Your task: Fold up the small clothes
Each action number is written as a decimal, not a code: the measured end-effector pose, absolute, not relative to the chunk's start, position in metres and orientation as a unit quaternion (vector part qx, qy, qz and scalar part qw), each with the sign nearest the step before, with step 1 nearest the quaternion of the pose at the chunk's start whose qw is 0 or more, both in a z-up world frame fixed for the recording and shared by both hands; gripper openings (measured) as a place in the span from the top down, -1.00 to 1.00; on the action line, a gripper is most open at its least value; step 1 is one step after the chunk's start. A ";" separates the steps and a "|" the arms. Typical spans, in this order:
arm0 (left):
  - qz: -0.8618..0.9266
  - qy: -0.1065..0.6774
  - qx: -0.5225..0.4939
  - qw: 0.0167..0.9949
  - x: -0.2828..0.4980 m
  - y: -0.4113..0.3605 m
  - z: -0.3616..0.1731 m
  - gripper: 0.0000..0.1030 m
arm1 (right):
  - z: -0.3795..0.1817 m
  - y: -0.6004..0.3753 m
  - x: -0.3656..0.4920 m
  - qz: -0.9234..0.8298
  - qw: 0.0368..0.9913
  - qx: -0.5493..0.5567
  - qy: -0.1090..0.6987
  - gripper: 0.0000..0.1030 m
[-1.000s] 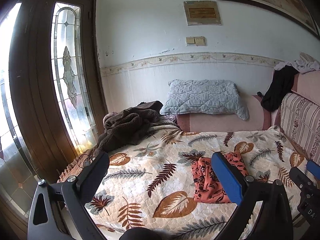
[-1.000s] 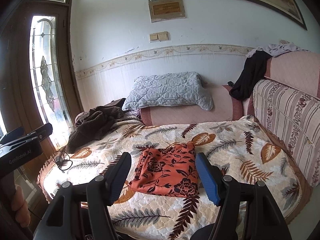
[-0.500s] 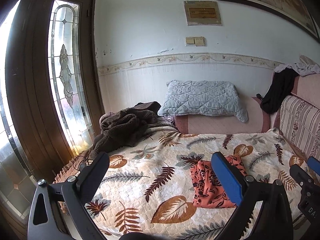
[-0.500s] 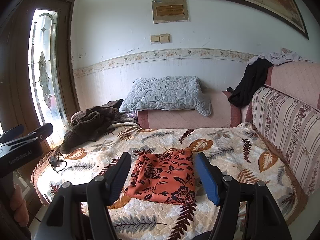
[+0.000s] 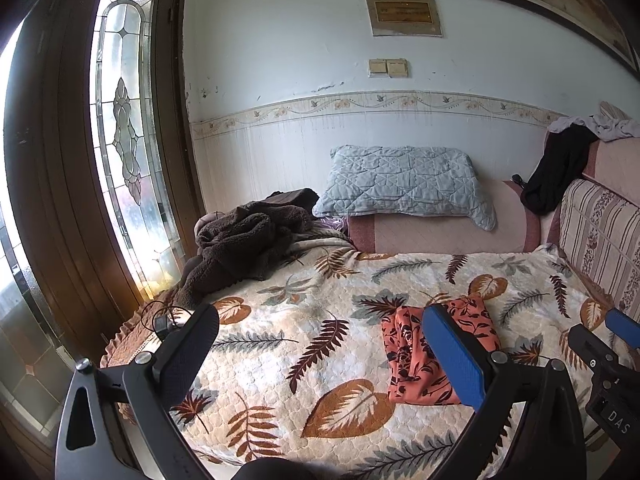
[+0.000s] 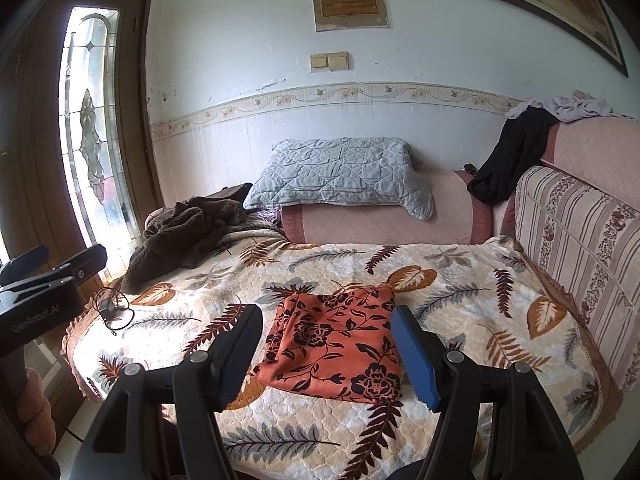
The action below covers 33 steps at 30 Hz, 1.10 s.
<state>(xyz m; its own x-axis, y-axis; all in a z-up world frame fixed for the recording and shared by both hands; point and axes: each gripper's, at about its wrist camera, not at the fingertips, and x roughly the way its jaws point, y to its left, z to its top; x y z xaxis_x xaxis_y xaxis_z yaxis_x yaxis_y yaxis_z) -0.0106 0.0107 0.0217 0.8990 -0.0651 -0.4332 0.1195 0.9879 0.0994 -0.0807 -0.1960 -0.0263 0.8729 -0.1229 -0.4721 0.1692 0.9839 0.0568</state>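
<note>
The right gripper (image 6: 326, 344) hangs above the near edge of the bed, jaws spread wide and holding nothing. Straight ahead of them, framed in the gap between the black finger and the blue one, the orange cloth (image 6: 336, 344) lies folded into a flat rectangle on the leaf-print cover (image 6: 460, 312). Neither finger touches it; it rests on the cover beyond the tips. Its left edge is bunched in soft pleats; the rest lies smooth.

The left gripper (image 5: 320, 344) also stands wide and empty, above the cover. From its camera the cloth (image 5: 408, 356) lies ahead and to the right, partly hidden behind the blue finger. Between these jaws only bare cover (image 5: 280, 320) shows.

Each gripper shows in the other's view: the right one at the far right edge of the left camera, the left one (image 6: 56, 268) at the far left edge of the right camera, with part of the hand (image 6: 36, 408) gripping its handle below.

Beyond the left finger of either gripper, a brown fleece (image 6: 180, 236) is heaped at the far left of the bed, and a charger with its cable (image 6: 110, 308) lies nearer, by the cover's edge. Far ahead of the jaws, a grey pillow (image 6: 340, 176) rests on a pink bolster (image 6: 380, 224). To the right, black and pale garments (image 6: 508, 160) hang over the sofa back.
</note>
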 end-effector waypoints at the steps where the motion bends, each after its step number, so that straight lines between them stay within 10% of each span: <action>1: -0.051 0.225 0.063 0.971 -0.010 0.010 0.019 -0.97 | -0.027 -0.198 -0.081 -0.075 0.966 0.049 0.242 -0.36; 27: -0.061 0.505 0.150 0.848 0.158 -0.086 -0.248 -0.99 | -0.270 -0.296 0.079 -0.017 0.855 0.243 0.458 -0.15; 33: -0.053 0.472 0.136 0.869 0.148 -0.073 -0.209 -1.00 | -0.243 -0.300 0.064 -0.015 0.860 0.252 0.443 -0.16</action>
<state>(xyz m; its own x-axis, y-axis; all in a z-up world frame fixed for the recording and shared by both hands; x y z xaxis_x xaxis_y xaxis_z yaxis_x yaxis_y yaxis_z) 0.1483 -0.0730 -0.2088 0.5481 0.0359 -0.8357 0.2203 0.9576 0.1856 0.0636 -0.3003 -0.2427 0.6073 0.1964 -0.7698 0.2496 0.8727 0.4196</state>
